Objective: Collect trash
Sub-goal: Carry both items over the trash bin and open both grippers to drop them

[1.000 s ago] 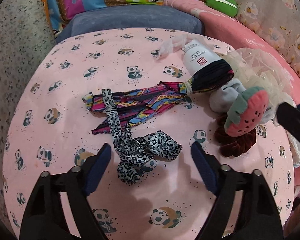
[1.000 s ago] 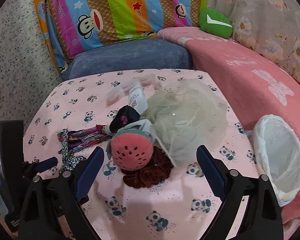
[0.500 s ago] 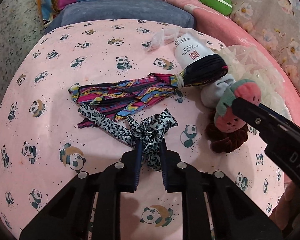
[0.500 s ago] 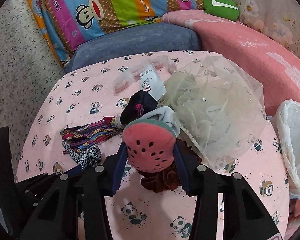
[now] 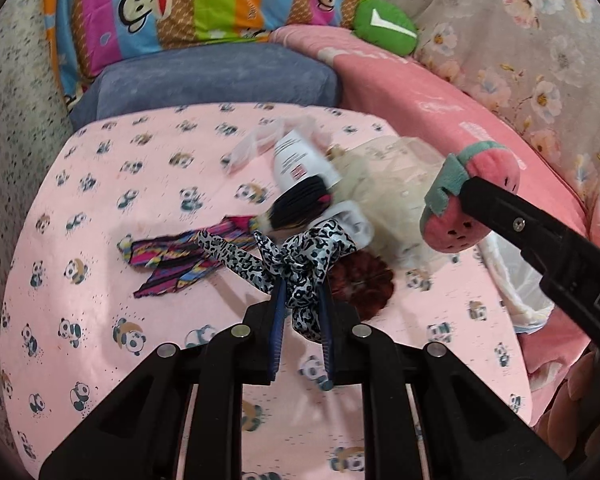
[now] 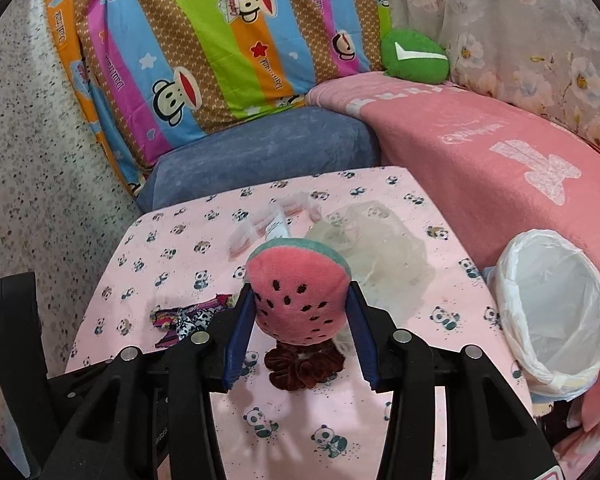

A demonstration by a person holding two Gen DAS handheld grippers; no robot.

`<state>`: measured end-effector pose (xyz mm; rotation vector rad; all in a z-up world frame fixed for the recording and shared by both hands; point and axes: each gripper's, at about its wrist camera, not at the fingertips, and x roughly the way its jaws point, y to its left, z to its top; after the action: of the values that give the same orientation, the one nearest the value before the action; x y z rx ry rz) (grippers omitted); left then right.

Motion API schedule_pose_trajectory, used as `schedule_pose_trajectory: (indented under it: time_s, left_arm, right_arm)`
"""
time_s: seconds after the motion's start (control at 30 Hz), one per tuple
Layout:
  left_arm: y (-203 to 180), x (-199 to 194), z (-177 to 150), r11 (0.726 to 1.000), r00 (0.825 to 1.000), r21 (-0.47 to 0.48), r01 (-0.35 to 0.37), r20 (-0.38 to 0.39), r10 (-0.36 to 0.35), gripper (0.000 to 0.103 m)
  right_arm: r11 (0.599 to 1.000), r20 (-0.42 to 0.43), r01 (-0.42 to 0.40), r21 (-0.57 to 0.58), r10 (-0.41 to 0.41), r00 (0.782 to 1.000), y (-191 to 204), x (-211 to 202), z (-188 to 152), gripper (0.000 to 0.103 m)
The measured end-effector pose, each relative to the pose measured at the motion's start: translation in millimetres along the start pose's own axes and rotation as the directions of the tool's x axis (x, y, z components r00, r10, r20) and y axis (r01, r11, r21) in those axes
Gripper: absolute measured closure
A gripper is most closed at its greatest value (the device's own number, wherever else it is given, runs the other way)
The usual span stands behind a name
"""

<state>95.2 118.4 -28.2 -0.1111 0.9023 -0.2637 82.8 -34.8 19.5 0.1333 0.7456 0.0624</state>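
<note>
Both pairs of fingers are clamped on something: the left gripper [image 5: 302, 312] pinches the leopard-print ribbon [image 5: 300, 256], the right gripper [image 6: 300, 316] squeezes the watermelon plush [image 6: 298, 294]. Each item looks lifted off the panda cloth [image 6: 284, 424]. The lined bin [image 6: 556, 312] stands at the cloth's right edge and seems almost empty, so collecting has barely begun. Left of the bin lie the brown scrunchie [image 6: 302, 364], the beige netting [image 6: 376, 248], the white tube [image 5: 300, 160], clear plastic wrap [image 5: 252, 146] and the striped cloth strip [image 5: 176, 260], all not yet picked up.
</note>
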Motion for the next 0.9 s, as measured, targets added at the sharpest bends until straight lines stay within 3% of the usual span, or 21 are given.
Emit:
schedule_pose_trajectory:
  time_s: [0.43, 0.9]
  left_arm:
    - [-114, -22, 11, 0.983, 0.994, 0.161, 0.083, 0.056, -0.093, 0.087]
    - [-235, -1, 12, 0.923, 0.975, 0.325, 0.207, 0.007, -0.221, 0.087]
  right_arm:
    - [0.981, 0.119, 0.114, 0.156, -0.133, 0.984, -105, -74, 7, 0.058]
    - [0.91, 0.105, 0.235, 0.341, -0.285, 0.953, -226, -100, -18, 0.057]
